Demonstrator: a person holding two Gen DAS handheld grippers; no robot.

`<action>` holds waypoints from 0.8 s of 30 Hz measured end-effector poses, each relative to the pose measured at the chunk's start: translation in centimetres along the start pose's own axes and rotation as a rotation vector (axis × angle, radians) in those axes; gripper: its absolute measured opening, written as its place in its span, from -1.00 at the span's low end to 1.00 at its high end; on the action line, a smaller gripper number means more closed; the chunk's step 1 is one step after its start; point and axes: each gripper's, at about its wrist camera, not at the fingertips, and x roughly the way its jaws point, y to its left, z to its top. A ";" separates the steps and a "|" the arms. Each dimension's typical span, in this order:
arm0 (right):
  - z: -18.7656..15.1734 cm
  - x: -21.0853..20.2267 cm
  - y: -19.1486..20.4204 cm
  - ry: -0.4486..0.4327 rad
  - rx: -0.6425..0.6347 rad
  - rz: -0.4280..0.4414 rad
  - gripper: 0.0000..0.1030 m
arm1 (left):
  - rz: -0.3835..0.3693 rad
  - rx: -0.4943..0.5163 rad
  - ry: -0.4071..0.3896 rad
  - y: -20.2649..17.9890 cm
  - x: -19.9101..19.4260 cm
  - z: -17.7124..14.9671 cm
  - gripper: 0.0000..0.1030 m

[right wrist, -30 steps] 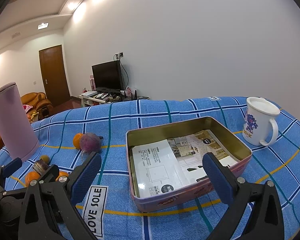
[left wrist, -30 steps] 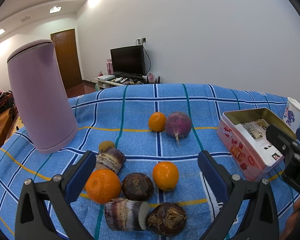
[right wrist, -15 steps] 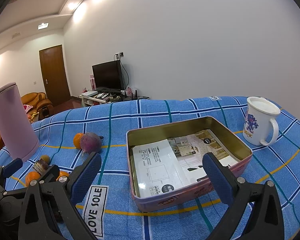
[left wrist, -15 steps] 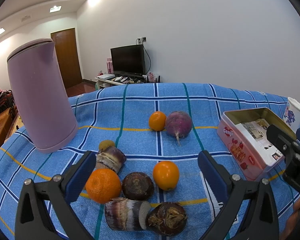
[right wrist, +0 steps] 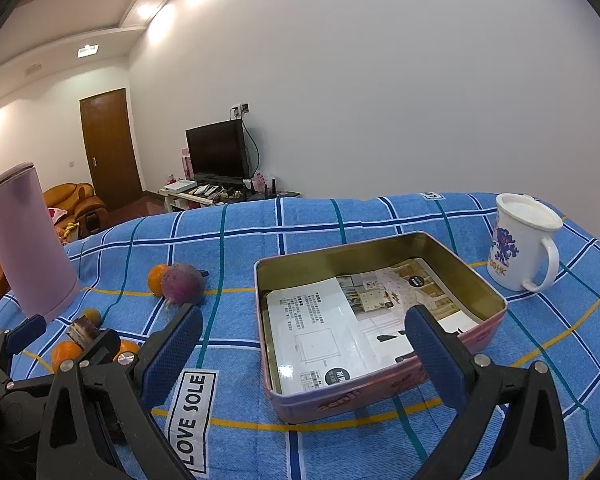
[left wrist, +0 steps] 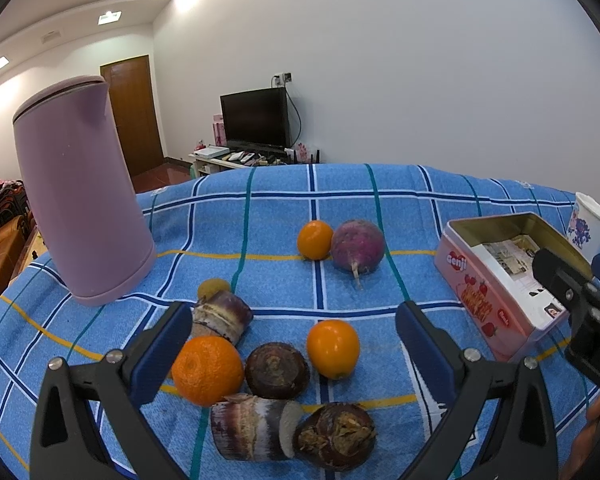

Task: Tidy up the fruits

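Note:
In the left wrist view my left gripper (left wrist: 292, 332) is open and empty above a cluster on the blue checked cloth: a large orange (left wrist: 207, 370), a smaller orange (left wrist: 333, 349), a dark round root (left wrist: 277, 370), a cut bamboo shoot (left wrist: 254, 427) and a brown root (left wrist: 336, 436). Farther off lie another orange (left wrist: 315, 240) and a purple radish (left wrist: 358, 245). An open pink tin (left wrist: 496, 280) stands to the right. In the right wrist view my right gripper (right wrist: 304, 340) is open and empty over the tin (right wrist: 380, 396), which holds paper sheets.
A tall lilac kettle (left wrist: 78, 216) stands at the left. A white mug (right wrist: 520, 242) stands at the far right behind the tin. Another bamboo piece (left wrist: 222, 316) and a small yellow-brown fruit (left wrist: 213, 287) lie near the kettle. A "LOVE SOLE" label (right wrist: 192, 416) is on the cloth.

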 end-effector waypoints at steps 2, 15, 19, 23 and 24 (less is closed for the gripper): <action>0.0 0.0 0.0 -0.001 -0.002 0.002 0.98 | 0.002 0.001 0.001 0.0 0.0 -0.1 1.00; -0.1 -0.2 0.5 -0.003 -0.020 0.020 0.98 | 0.017 0.019 0.009 0.2 0.2 0.0 1.00; -0.1 -0.3 0.9 -0.006 -0.034 0.048 0.95 | 0.028 0.046 0.018 1.1 0.3 0.6 1.00; -0.3 -0.4 1.7 -0.003 -0.071 0.093 0.71 | 0.051 0.052 0.019 4.0 0.8 2.0 1.00; -0.4 -0.3 2.0 0.005 -0.082 0.109 0.63 | 0.086 0.041 0.008 5.2 0.8 2.3 1.00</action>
